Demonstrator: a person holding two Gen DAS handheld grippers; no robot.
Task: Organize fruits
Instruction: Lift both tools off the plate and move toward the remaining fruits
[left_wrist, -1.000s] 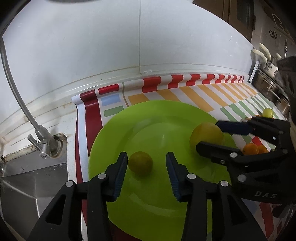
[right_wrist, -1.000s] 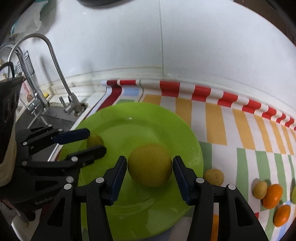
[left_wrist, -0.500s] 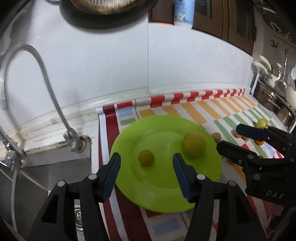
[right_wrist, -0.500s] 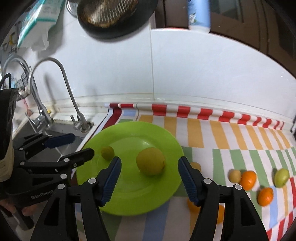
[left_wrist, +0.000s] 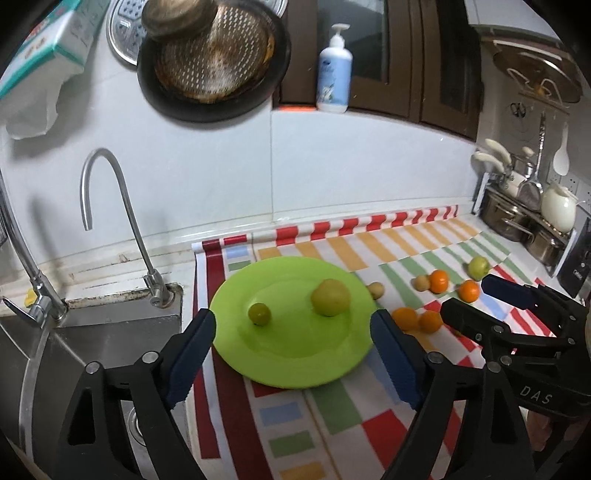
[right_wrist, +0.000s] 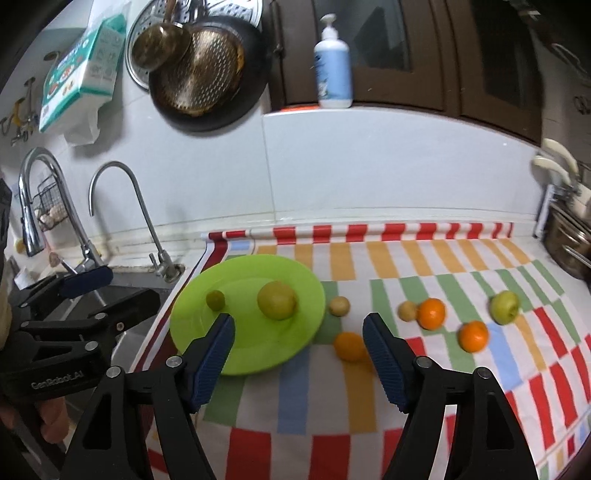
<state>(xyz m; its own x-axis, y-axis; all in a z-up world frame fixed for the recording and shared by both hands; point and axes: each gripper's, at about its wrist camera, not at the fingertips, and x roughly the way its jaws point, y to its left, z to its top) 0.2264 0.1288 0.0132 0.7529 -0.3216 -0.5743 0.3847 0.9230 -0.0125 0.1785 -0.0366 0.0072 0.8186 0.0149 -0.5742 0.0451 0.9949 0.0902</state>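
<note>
A green plate (left_wrist: 295, 354) (right_wrist: 229, 354) lies on the striped mat and holds a large yellow-green fruit (left_wrist: 330, 297) (right_wrist: 277, 300) and a small green fruit (left_wrist: 259, 314) (right_wrist: 215, 299). Several oranges (right_wrist: 431, 313) (left_wrist: 439, 280), small yellow fruits (right_wrist: 339, 305) (left_wrist: 376, 290) and a green apple (right_wrist: 504, 307) (left_wrist: 478, 266) lie on the mat to the right. My left gripper (left_wrist: 293, 360) is open and empty, above and in front of the plate. My right gripper (right_wrist: 299, 356) is open and empty, above the plate's right edge.
A sink (left_wrist: 92, 332) with taps (left_wrist: 110, 221) lies left of the mat. Pans (left_wrist: 210, 59), a soap bottle (left_wrist: 334, 70) and a tissue box (left_wrist: 40, 48) are up on the back wall. Pots and utensils (left_wrist: 524, 210) stand at the far right.
Both grippers have pulled back and up from the plate, leaving both fruits on it, and have opened wider. The view now takes in the wall and the loose fruits.
</note>
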